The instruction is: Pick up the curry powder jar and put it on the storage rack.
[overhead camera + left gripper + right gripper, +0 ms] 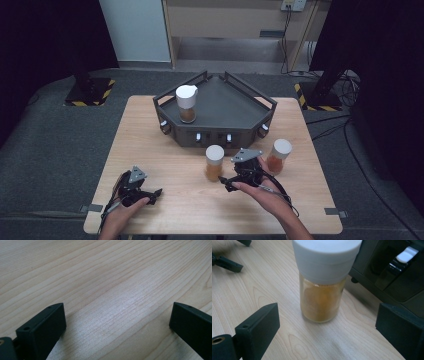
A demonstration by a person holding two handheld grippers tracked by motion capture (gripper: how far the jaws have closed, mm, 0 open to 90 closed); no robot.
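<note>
The white-capped jar (322, 282) of amber liquid stands upright on the wooden table (165, 150), just in front of the dark tray (225, 100) and ahead of the right gripper (223, 181), whose wide-open jaws hold nothing. If they close on the cap, the jar could tip or knock the tray. The left gripper (117, 322) rests apart, spread wide and empty.

No writing can be read anywhere here: the jars (215, 162) carry plain white lids, and the dark tray (220, 131) at twelve o'clock has only unmarked white buttons on its front.
</note>
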